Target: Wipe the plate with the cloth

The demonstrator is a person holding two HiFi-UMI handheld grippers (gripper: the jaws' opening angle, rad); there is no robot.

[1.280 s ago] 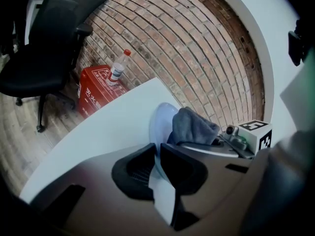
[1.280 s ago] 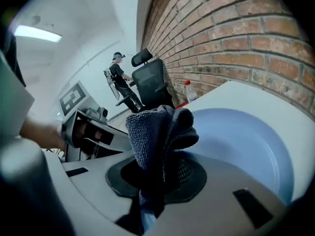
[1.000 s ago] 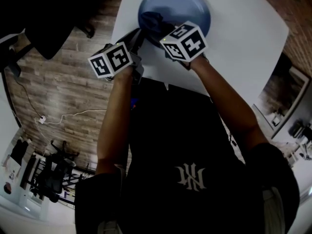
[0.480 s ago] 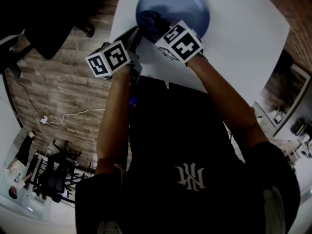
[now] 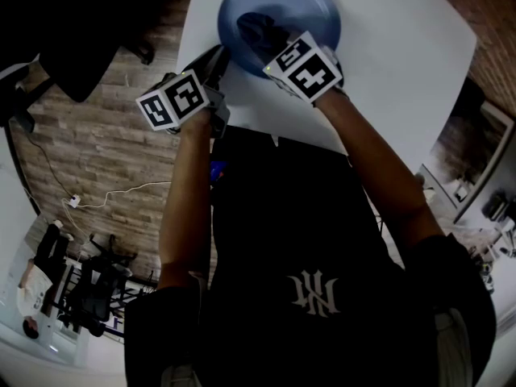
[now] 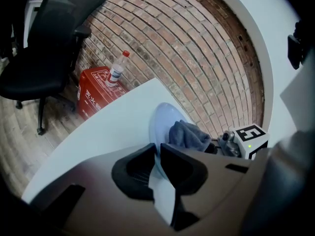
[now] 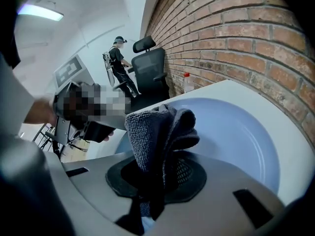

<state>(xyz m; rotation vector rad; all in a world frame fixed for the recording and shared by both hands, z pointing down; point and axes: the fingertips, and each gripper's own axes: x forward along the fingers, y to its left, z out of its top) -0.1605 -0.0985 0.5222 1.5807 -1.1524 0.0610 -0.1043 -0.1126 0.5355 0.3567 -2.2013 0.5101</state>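
Observation:
A pale blue plate lies at the far side of the white table. My left gripper is at the plate's near-left rim. In the left gripper view its jaws are shut on the edge of the plate. A dark grey cloth rests on the plate's left half, with my right gripper shut on it. In the right gripper view the cloth sticks up from between the jaws over the plate. The cloth also shows in the left gripper view.
A red box with a bottle on it stands on the floor by the brick wall, beyond the table's far edge. A black office chair is at the left. A person stands far off beside another chair.
My right gripper has slid the cloth from the plate's near-left edge towards its middle. The left gripper has kept its hold on the rim.

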